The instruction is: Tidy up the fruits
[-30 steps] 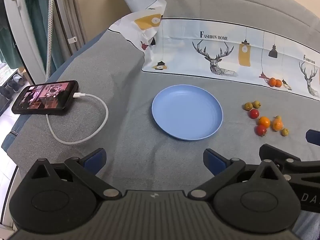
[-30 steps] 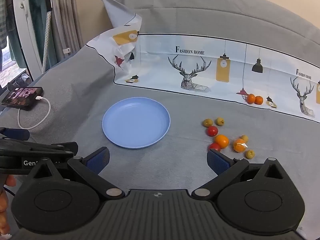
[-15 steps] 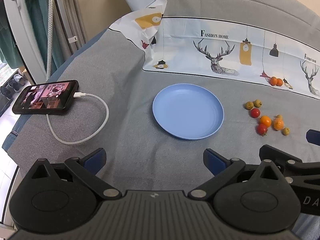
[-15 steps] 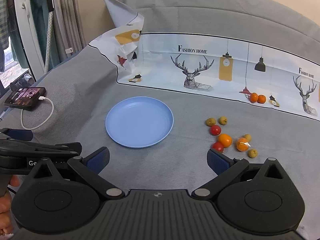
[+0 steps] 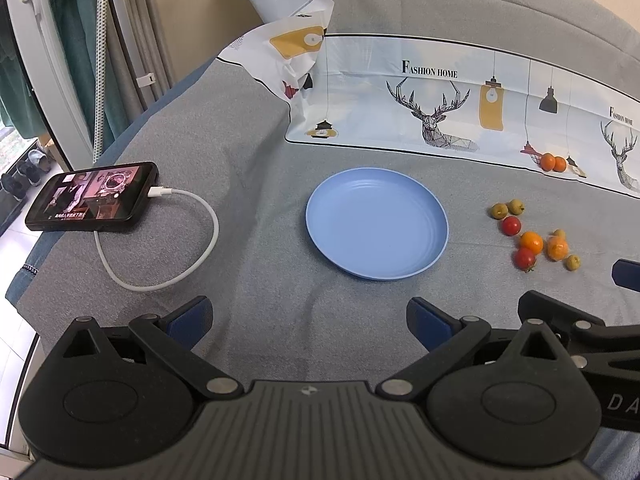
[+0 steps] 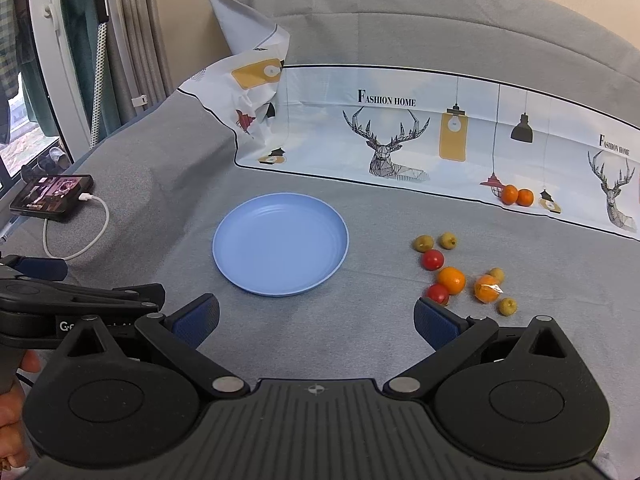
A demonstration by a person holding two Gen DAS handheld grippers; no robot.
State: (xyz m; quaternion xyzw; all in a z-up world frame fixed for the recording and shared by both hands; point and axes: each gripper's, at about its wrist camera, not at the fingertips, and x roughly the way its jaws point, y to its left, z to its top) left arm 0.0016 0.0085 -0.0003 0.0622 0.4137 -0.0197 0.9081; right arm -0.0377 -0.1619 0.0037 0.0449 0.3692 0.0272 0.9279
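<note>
we see: phone (image 5: 93,197) lit, flat on grey cloth (image 5: 248,152) | white cable (image 5: 168,248) plugged in, looped | deer-print sheet (image 5: 440,112) behind

Smooth matt plastic plate (image 6: 280,244) on rough grey cloth (image 6: 360,340); glossy printed sheet (image 6: 400,132).

Setting: domestic room, lived-in. Evidence: grey fabric-covered surface (image 5: 248,152) with padded grey backrest at far side; printed "Fashion Home" deer-pattern cloth (image 6: 400,140); black smartphone (image 5: 94,196) charging on white cable (image 5: 192,256), far left; white-framed window with grey curtains (image 6: 136,32); shoes on floor (image 5: 28,168) beyond left edge.
</note>
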